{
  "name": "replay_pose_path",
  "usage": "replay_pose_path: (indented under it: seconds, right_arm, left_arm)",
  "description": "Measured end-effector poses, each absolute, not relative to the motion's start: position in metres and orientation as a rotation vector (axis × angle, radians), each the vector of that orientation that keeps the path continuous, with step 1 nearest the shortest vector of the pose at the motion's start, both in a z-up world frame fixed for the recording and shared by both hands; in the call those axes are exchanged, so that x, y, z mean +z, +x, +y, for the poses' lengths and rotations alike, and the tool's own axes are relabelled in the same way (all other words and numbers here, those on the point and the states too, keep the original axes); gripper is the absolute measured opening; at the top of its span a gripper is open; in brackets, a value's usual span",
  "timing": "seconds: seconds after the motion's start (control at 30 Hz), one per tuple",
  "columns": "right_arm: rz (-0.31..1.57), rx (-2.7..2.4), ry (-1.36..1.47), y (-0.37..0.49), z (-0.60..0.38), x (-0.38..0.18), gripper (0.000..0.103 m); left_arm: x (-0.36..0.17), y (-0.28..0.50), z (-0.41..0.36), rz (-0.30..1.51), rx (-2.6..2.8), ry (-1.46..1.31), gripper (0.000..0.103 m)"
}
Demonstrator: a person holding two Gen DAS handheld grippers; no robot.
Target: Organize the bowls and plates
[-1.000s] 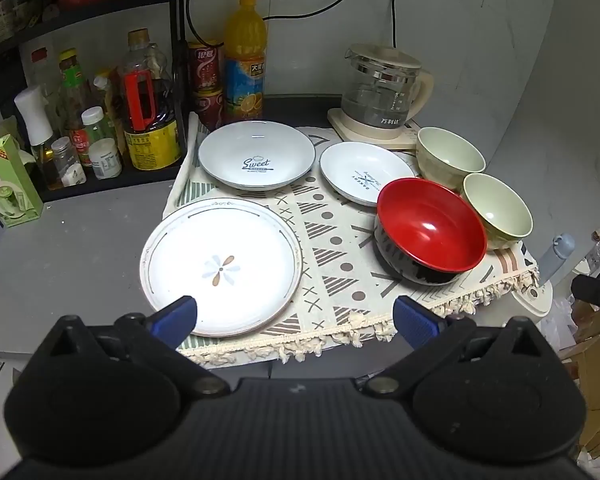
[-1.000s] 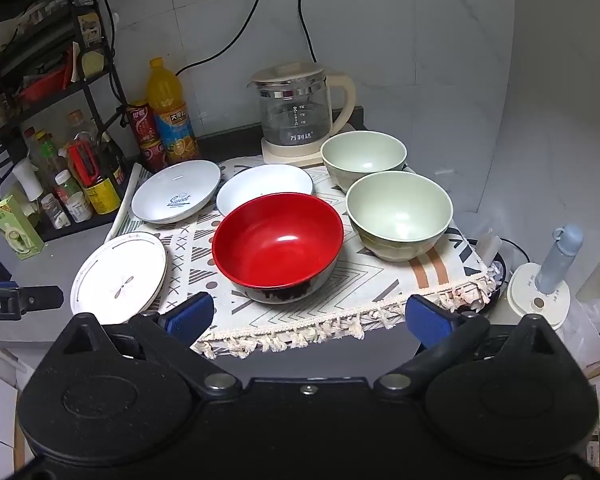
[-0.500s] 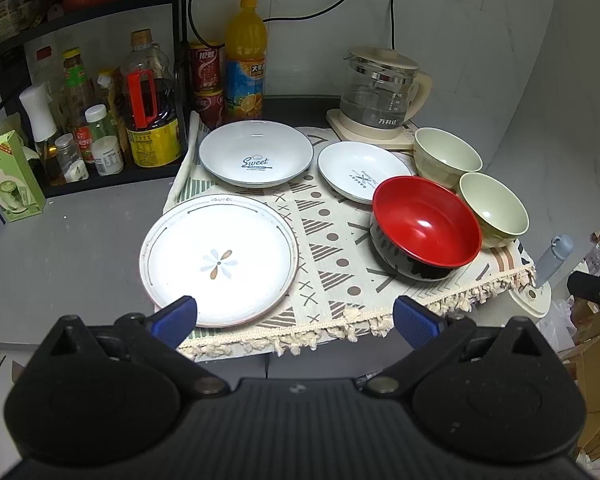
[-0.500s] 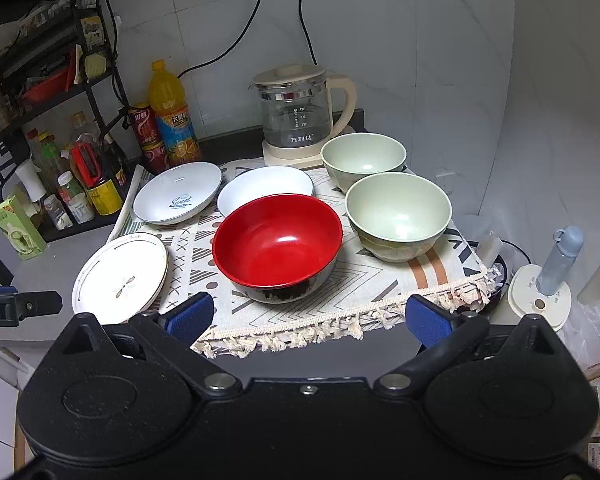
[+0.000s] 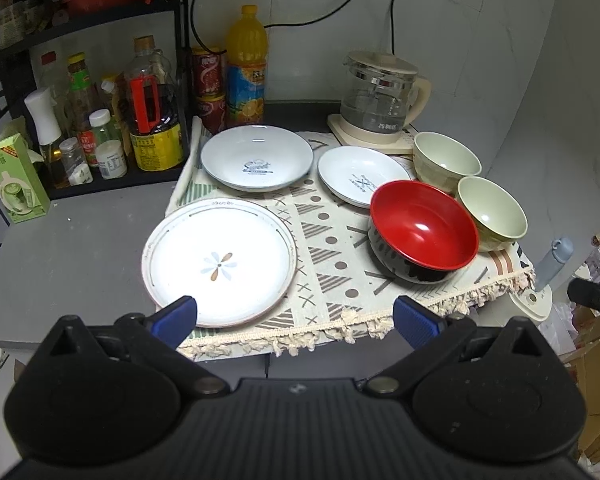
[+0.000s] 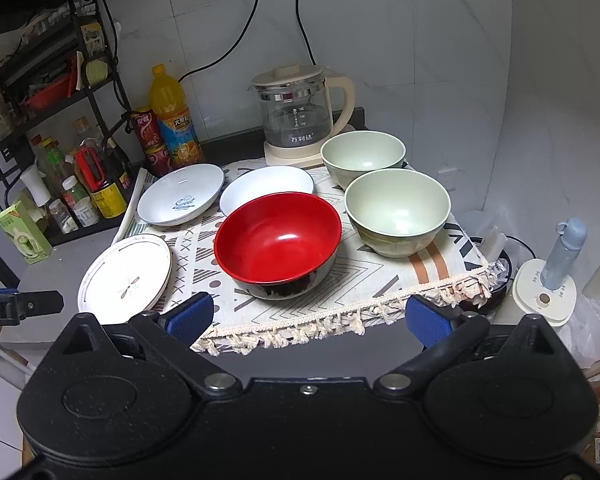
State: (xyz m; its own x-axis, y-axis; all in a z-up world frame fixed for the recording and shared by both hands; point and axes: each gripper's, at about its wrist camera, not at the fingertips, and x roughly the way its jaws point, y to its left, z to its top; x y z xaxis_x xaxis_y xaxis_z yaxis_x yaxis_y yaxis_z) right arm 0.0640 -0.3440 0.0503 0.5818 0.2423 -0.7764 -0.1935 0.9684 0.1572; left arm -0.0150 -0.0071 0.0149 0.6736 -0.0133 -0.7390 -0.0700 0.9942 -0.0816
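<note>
On a patterned cloth lie a large flower plate, a deep "Sweet" plate, a small white plate, a red bowl and two green bowls. My left gripper is open and empty, in front of the table edge near the flower plate. My right gripper is open and empty, in front of the red bowl. The green bowls sit right of it.
A glass kettle stands at the back. Bottles and cans crowd the rack at the back left, with a green carton. A grey bottle on a white base stands off the table's right end.
Both grippers have drawn back slightly from the table; the dishes look a little farther away. Nothing on the table has moved.
</note>
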Motion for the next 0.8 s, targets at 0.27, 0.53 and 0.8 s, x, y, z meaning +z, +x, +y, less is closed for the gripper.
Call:
replay_pose_path:
  seconds: [0.27, 0.53, 0.8]
  right_arm:
    - [0.907, 0.259, 0.058, 0.063, -0.346, 0.051, 0.103]
    - [0.908, 0.256, 0.069, 0.062, -0.350, 0.050, 0.103]
    - [0.911, 0.263, 0.093, 0.063, -0.352, 0.049, 0.103]
  left_arm:
    - [0.025, -0.019, -0.008, 0.805, 0.031, -0.091, 0.103]
    - [0.029, -0.019, -0.008, 0.815, 0.047, -0.098, 0.103]
    - [0.029, -0.021, -0.008, 0.817, 0.048, -0.096, 0.103]
